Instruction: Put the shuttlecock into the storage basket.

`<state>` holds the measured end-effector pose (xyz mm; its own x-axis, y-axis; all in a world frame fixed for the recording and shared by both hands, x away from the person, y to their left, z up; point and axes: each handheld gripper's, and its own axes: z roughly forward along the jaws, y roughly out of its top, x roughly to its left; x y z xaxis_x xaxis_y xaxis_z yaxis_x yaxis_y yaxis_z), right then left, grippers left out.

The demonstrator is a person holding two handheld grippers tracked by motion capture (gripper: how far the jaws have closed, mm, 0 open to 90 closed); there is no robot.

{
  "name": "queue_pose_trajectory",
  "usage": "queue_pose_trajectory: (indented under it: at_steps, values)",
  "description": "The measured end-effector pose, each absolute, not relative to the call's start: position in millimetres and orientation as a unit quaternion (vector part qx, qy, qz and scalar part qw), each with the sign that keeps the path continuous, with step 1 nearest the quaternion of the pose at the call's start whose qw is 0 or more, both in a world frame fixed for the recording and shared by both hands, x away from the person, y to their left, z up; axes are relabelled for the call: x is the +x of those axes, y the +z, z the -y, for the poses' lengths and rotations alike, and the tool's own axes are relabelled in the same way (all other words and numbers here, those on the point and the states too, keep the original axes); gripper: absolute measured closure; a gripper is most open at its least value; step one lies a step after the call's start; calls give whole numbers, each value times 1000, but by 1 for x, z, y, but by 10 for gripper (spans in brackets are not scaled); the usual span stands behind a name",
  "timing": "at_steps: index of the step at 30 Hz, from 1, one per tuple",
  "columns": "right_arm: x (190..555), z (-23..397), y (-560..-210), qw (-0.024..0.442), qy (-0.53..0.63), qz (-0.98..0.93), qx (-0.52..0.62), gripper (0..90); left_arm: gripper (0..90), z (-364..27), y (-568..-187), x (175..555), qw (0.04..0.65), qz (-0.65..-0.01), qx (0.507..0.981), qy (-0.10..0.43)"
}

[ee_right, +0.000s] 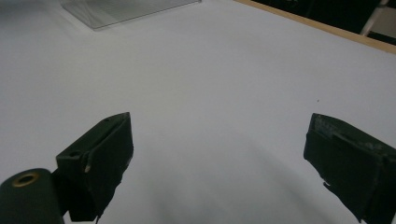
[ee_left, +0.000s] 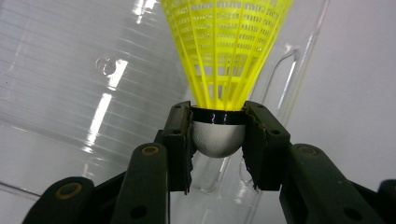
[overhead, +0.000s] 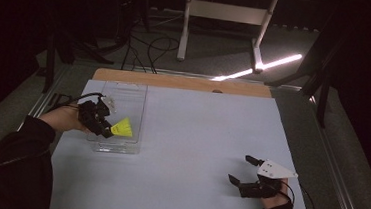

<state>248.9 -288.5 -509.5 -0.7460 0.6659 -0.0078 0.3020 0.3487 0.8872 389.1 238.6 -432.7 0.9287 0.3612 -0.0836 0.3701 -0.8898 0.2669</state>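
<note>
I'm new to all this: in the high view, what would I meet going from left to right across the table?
Left gripper → yellow shuttlecock, over the clear tray → bare white table → right gripper, jaws open.

In my left gripper view the shuttlecock (ee_left: 226, 51) runs off the edge at twelve o'clock, its skirt rim cut away. In my right gripper view the clear box (ee_right: 116, 11) is cropped at eleven o'clock.

One shuttlecock (ee_left: 226, 51), one clear box (overhead: 120, 117)

Left tool (overhead: 105, 130) gripping yellow shuttlecock (overhead: 123, 128) over clear tray (overhead: 124, 92)
</note>
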Motion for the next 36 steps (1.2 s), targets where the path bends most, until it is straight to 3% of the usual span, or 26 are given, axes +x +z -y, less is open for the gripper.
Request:
queue_pose_trajectory:
  at_steps: [29,32,36]
  values:
    - [249,289,-510,186,481,-800,306,84,638,-235,-457,398,91,-218,970,-66]
    - [249,289,-510,188,482,-800,305,84,568,-234,-453,398,104,-225,967,-60]
    - [249,290,-510,188,482,-800,305,84,376,-232,-446,400,113,-243,962,-45]
